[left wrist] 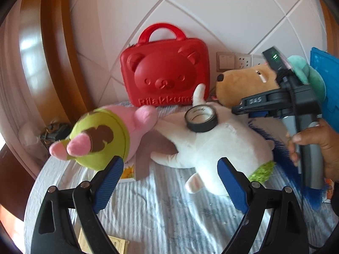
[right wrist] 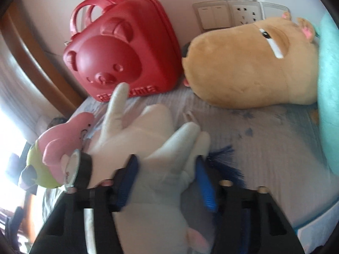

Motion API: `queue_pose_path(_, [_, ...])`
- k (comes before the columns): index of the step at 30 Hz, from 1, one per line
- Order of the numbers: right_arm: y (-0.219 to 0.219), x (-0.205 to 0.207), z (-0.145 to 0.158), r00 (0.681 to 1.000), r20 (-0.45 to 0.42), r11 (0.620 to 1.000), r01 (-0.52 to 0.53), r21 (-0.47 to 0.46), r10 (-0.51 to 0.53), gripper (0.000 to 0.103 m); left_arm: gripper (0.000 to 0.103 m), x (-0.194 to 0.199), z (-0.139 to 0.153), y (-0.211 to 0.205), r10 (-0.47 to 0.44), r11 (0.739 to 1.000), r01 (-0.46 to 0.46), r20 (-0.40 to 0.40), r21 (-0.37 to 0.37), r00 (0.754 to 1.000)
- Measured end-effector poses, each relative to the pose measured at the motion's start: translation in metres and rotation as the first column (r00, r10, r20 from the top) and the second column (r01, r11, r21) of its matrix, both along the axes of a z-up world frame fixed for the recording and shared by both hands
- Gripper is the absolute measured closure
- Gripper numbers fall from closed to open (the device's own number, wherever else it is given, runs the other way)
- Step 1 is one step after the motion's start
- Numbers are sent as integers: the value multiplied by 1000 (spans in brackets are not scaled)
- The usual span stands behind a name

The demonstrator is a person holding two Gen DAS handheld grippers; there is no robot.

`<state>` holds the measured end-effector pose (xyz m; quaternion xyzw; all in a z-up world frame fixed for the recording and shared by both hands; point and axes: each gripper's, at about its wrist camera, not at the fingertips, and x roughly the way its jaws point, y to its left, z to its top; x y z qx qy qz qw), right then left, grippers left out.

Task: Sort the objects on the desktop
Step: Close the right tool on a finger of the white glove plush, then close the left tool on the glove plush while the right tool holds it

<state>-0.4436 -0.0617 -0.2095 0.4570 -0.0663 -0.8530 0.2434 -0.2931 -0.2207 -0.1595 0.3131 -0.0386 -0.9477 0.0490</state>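
ok so my right gripper (right wrist: pixel 167 182) is clamped on the white plush (right wrist: pixel 152 131) rn, blue pads pinching the soft body from both sides, fabric bunched between them. Left gripper (left wrist: pixel 169 182) is spread wide w/ nothing in it, hanging above the striped cloth (left wrist: pixel 161 211) just in front of the plush.

Plush is lying mid-table, between the pink/green plush (left wrist: pixel 101 135) and the brown capybara head (right wrist: pixel 250 67), red bear case (left wrist: pixel 165 74) standing against the wall behind it.

What worries me:
- roll of black tape (left wrist: pixel 200 118) is just sitting loose on the plush's belly. Lift or tilt the plush and imo it rolls off, maybe off the table edge.
- grip is on squishy stuffing, not anything firm. Could slip out or the toy swings when it comes up.
- its arm is touching or nearly touching the pink one's foot, can't tell which, so a drag could pull that along too.
- blue fringe on its back (right wrist: pixel 226 165) sits right by my right pad, might snag.

I'd prob clear the tape w/ the left first.
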Motion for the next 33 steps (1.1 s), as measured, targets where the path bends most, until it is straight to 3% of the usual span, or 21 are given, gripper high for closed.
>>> queue_pose_path(4, [-14, 12, 9, 997, -70, 995, -22, 100, 29, 62, 12, 0, -14, -6, -33, 997, 31, 27, 71, 999])
queue_pose_path(10, [-20, 14, 9, 994, -98, 989, -29, 143, 44, 62, 12, -23, -21, -7, -62, 987, 50, 70, 153, 996])
queue_pose_path(13, [-23, 12, 8, 993, -106, 986, -40, 160, 58, 62, 12, -48, -20, -13, -12, 990, 3, 63, 140, 998])
queue_pose_path(20, [-24, 14, 10, 988, -122, 978, -70, 195, 95, 62, 12, -100, -31, -44, 126, 953, -143, 81, 267, 989])
queue_pose_path(25, [-18, 9, 6, 988, -113, 983, -83, 166, 103, 62, 12, -121, -39, -39, 118, 972, -131, 75, 197, 990])
queue_pose_path(31, [-14, -7, 1, 995, -72, 995, -57, 78, 63, 60, 12, -136, -42, -33, 120, 976, -122, 23, 179, 993])
queue_pose_path(32, [-15, -10, 0, 996, -62, 996, -53, 67, 57, 60, 15, -137, -44, -31, 108, 978, -111, 25, 176, 994])
queue_pose_path(33, [-16, -12, -1, 997, -52, 997, -53, 62, 56, 60, 26, -138, -45, -30, 77, 978, -81, 28, 192, 997])
